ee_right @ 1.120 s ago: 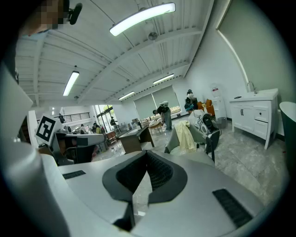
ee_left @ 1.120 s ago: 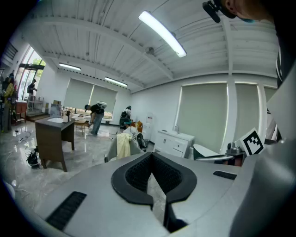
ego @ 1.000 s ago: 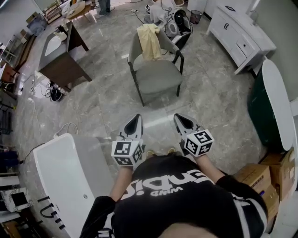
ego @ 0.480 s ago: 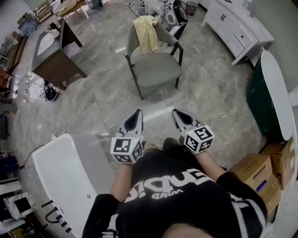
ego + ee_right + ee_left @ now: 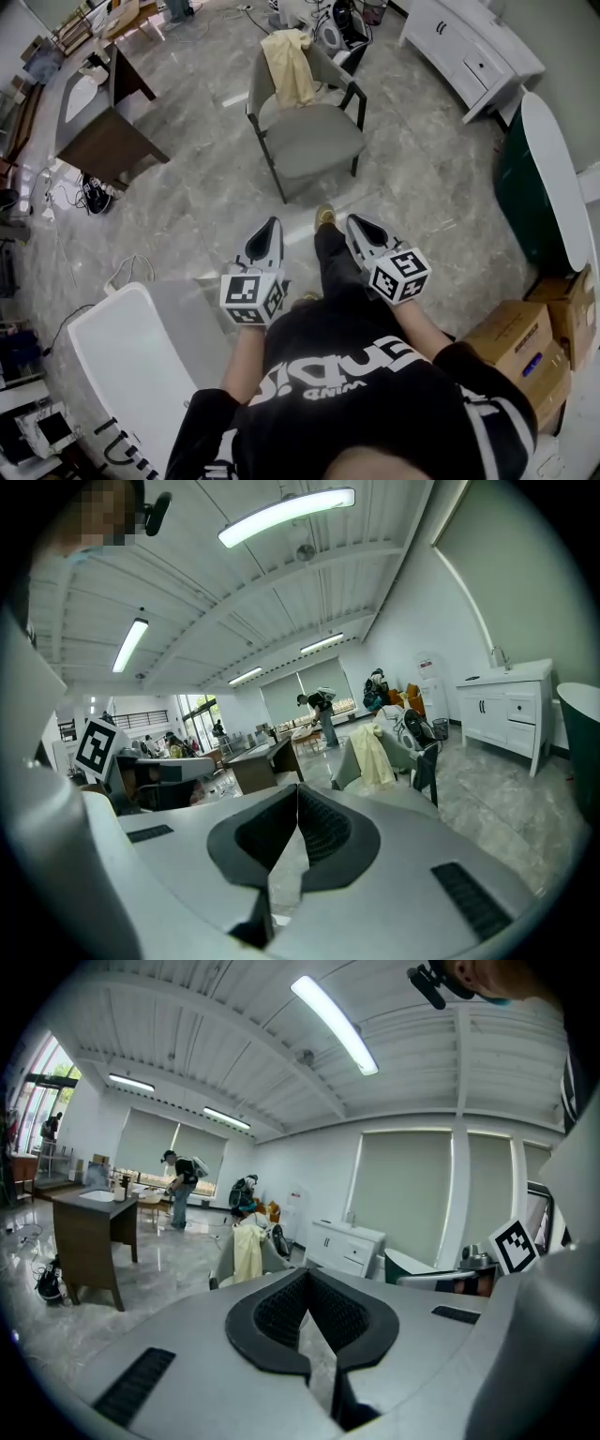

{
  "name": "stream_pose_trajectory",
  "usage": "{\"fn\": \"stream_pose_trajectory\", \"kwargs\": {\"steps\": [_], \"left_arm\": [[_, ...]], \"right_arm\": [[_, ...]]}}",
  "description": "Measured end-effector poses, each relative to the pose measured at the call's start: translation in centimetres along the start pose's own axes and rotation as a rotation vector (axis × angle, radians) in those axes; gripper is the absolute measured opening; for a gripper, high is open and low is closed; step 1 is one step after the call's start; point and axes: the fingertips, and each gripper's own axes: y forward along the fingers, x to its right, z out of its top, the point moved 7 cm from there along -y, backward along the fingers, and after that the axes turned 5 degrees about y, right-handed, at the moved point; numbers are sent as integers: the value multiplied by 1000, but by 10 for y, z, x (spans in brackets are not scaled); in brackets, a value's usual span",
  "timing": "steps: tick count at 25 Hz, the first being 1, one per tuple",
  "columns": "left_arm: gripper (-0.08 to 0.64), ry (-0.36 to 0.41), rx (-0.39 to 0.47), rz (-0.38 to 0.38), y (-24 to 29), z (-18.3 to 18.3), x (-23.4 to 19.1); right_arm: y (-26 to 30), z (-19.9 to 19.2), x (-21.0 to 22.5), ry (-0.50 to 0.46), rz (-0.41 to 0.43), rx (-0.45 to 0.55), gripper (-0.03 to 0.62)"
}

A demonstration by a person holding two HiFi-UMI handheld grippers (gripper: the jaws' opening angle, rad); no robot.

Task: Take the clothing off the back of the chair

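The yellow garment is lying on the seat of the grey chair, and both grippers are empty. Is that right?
Not quite. The yellow garment hangs over the back of the grey chair, not on its seat, as the head view shows. The left gripper and the right gripper are indeed empty, with their jaws together.

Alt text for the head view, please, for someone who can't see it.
A pale yellow garment hangs over the backrest of a grey chair, seen from above. A person holds the left gripper and right gripper side by side, both shut and empty, short of the chair.
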Motion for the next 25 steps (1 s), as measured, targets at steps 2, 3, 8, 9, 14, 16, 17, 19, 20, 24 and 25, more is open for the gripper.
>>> {"fn": "stream_pose_trajectory", "kwargs": {"steps": [2,3,8,9,14,16,17,19,20,24,25], "left_arm": [[15,1,2,-3,11,2,-7],[15,1,1,-5,17,2,-10],[15,-2,-6,-10,52,9,-35],[15,-7,-7,-11,61,11,-41],[14,-5,-7,2,114,26,-73],[15,-6,-5,11,139,38,-87],[15,-7,-3,14,152,46,-95],[15,-5,5,18,177,62,-109],[15,-2,9,20,190,71,-116],[15,1,11,31,246,101,-144],[15,-1,9,34,259,107,-150]], "right_arm": [[12,3,5,3,1,6,15],[18,5,8,4,1,7,15],[61,19,26,7,5,7,15],[71,24,31,6,7,8,15],[125,50,63,7,15,13,15],[148,63,77,15,19,8,14],[161,71,84,16,22,2,15],[187,90,96,8,33,-7,15],[200,100,103,4,38,-10,15],[249,143,135,-13,48,-11,14],[260,153,143,-17,50,-11,15]]}}
